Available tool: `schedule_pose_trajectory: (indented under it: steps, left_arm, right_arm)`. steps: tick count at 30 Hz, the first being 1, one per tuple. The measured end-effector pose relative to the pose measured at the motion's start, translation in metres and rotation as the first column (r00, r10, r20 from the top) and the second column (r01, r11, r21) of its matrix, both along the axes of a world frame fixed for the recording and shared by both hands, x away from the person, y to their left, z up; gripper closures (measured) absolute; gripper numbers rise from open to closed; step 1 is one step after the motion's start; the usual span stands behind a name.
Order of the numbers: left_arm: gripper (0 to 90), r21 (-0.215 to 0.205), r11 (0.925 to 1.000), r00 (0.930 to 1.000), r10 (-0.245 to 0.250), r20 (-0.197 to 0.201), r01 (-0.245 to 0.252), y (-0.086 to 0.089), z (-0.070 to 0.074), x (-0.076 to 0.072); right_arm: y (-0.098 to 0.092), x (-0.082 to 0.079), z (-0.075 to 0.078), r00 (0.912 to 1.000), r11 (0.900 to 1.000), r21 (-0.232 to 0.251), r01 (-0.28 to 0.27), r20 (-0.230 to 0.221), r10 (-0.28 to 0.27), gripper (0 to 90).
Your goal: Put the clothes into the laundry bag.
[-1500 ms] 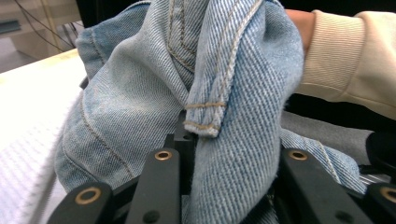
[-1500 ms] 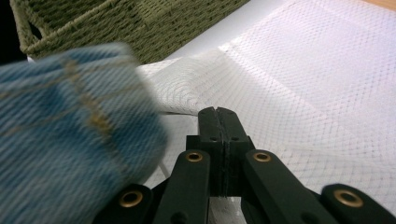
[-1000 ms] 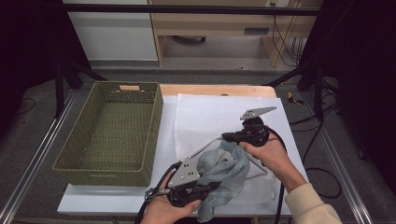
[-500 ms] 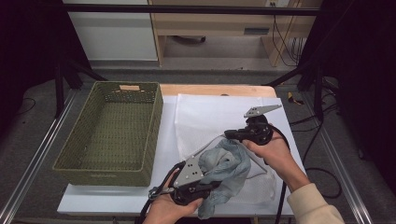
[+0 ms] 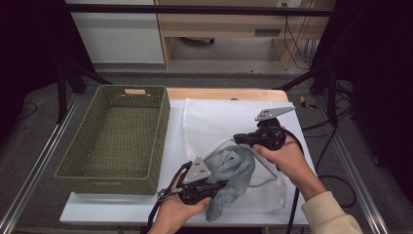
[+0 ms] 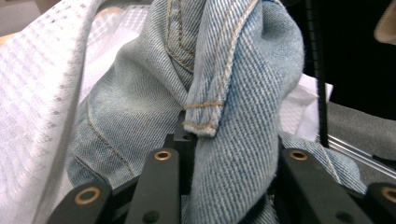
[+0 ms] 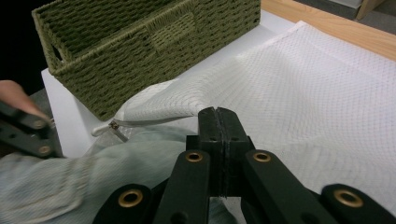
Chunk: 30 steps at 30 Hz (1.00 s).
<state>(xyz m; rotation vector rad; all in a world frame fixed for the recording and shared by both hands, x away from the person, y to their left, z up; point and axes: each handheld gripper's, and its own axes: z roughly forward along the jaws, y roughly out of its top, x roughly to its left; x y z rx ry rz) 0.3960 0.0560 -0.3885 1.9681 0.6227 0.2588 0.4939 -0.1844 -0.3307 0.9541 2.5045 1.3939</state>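
The left gripper (image 5: 221, 181) has its jaws clamped on a thick fold of the light-blue denim garment (image 5: 233, 171); in the left gripper view the denim (image 6: 233, 107) bulges up between the two black jaws, a stitched seam end sitting just above them, and the rest of the cloth rises ahead of the jaws. Directly beyond and to the left of that fold lies the white mesh laundry bag (image 6: 42, 93). The right gripper (image 5: 238, 139) has its jaws pressed flat together — in the right gripper view the pads meet with no gap, pinching the edge of the mesh bag (image 7: 327, 93) and lifting it into a small peak at the tips (image 7: 218, 119). Just below and to the left of those tips lie the bag's zip pull (image 7: 113, 126) and the pale denim (image 7: 93, 177), which sits under the raised edge at the bag's mouth. Farther ahead of the right gripper, up and left, stands the green woven basket (image 7: 140, 42), apart from the bag. In the high view the basket (image 5: 117, 136) lies off to the left gripper's outer side, on the white table (image 5: 122, 212).
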Motion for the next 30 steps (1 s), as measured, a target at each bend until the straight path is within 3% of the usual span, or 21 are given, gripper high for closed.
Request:
schedule_pose_trajectory:
  steps: [14, 30]
  left_arm:
    - [69.7, -0.042, 0.9980, 0.9988, 0.049, 0.009, -0.048, -0.014, 0.011, 0.018]
    - [69.6, -0.022, 0.9915, 0.9917, 0.128, -0.009, -0.129, -0.015, -0.009, 0.033]
  right_arm:
    - [0.004, -0.003, 0.008, 0.9998, 1.000, 0.022, -0.006, 0.017, 0.006, 90.0]
    - [0.002, -0.006, 0.016, 0.9994, 1.000, 0.028, -0.009, 0.033, 0.008, 90.0]
